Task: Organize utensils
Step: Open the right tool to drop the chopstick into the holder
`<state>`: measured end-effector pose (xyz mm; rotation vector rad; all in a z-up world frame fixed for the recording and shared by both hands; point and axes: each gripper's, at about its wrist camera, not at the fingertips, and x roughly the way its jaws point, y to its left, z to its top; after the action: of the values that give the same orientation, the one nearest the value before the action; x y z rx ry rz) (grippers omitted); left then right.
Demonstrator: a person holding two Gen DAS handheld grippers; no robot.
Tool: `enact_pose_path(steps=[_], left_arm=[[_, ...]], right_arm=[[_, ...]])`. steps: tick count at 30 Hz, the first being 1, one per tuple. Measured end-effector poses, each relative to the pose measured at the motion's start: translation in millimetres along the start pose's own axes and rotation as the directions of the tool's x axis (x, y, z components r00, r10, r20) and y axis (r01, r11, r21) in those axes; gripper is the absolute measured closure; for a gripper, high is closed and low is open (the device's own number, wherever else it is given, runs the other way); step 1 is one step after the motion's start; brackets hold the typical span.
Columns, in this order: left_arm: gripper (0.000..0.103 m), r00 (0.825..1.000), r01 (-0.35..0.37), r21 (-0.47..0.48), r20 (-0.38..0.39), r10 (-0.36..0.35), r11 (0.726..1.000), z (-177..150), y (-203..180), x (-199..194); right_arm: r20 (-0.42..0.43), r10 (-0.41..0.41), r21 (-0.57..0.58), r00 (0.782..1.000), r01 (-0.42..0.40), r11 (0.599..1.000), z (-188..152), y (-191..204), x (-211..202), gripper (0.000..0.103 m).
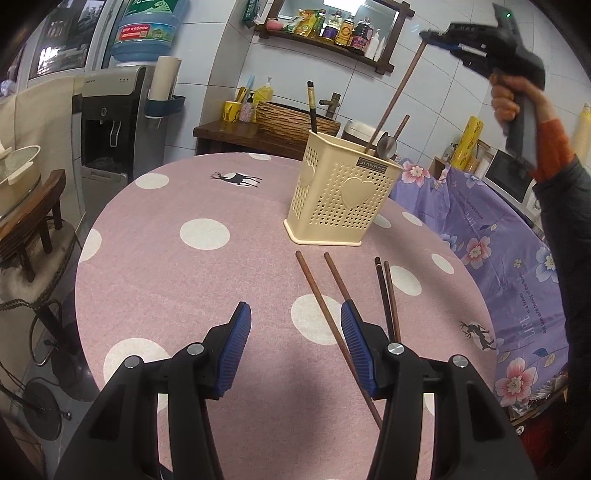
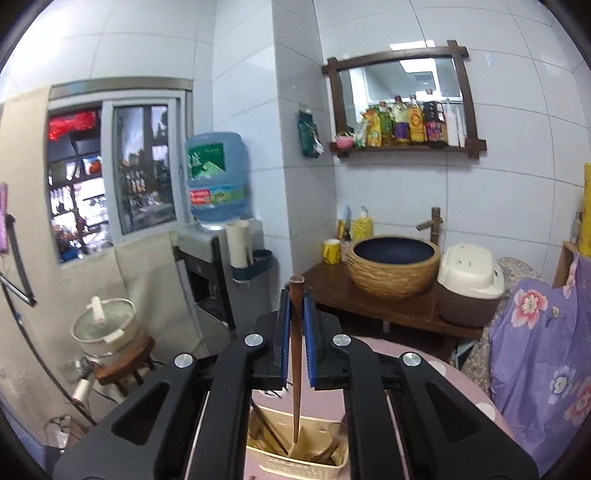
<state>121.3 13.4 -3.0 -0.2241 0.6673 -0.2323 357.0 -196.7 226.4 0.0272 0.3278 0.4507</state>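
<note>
A cream perforated utensil holder [image 1: 341, 194] stands on the pink dotted table [image 1: 184, 280]; it holds a spoon [image 1: 386, 146], a dark chopstick [image 1: 312, 107] and another brown one. My right gripper [image 1: 424, 35] is shut on the top of a brown chopstick [image 1: 397, 92] whose tip hangs inside the holder. In the right wrist view that chopstick [image 2: 296, 350] is pinched between the pads of my right gripper [image 2: 296, 295], above the holder [image 2: 299, 458]. My left gripper [image 1: 295, 314] is open low over the table. Several chopsticks lie by it: two brown ones [image 1: 321, 306] and a dark pair [image 1: 388, 299].
A purple floral cloth [image 1: 498, 236] covers furniture right of the table. A water dispenser [image 1: 110, 125] stands at the back left. A wooden counter with a woven basin [image 2: 393, 266], a rice cooker [image 2: 471, 284] and cups is behind the table. A stool with a pot [image 2: 107, 328] is at left.
</note>
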Motion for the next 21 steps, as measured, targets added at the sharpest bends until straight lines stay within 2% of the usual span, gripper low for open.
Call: enact_pose_path(steps=[4,9,14,16,17,18,19,21], left_arm=[[0.052,1.0,-0.002,-0.013,-0.007,0.002,1.0,-2,5,3],[0.052,1.0,0.001,-0.012,-0.015,-0.001,1.0,-4,4,6],[0.052,1.0,0.001,-0.007,-0.019,-0.001,1.0,-6,3,8],[0.051,1.0,-0.003,-0.009,-0.02,0.002,1.0,-6,3,9],[0.05,1.0,-0.003,-0.011,-0.02,0.003,1.0,-6,3,9],[0.049,1.0,-0.003,-0.014,-0.018,0.003,1.0,-6,3,9],[0.047,1.0,-0.004,-0.016,-0.013,0.004,1.0,-6,3,9],[0.043,1.0,-0.008,-0.019,-0.004,0.008,1.0,-6,3,10]], right_arm=[[-0.055,-0.011,0.03,0.998,0.013,0.999,-31,-9,20,0.095],[-0.103,-0.041,0.014,0.994,0.043,0.999,-62,-7,36,0.095],[-0.087,-0.089,0.006,0.992,0.089,0.996,-85,-3,33,0.094],[-0.063,-0.098,-0.002,0.993,0.098,0.995,-88,1,24,0.085],[-0.033,-0.114,-0.004,0.993,0.114,0.994,-90,4,14,0.065],[-0.002,-0.133,-0.001,0.991,0.133,0.991,-92,6,5,0.038],[0.043,-0.155,0.004,0.987,0.155,0.988,-95,9,-7,0.029],[0.112,-0.165,0.001,0.98,0.166,0.986,-103,17,-31,0.024]])
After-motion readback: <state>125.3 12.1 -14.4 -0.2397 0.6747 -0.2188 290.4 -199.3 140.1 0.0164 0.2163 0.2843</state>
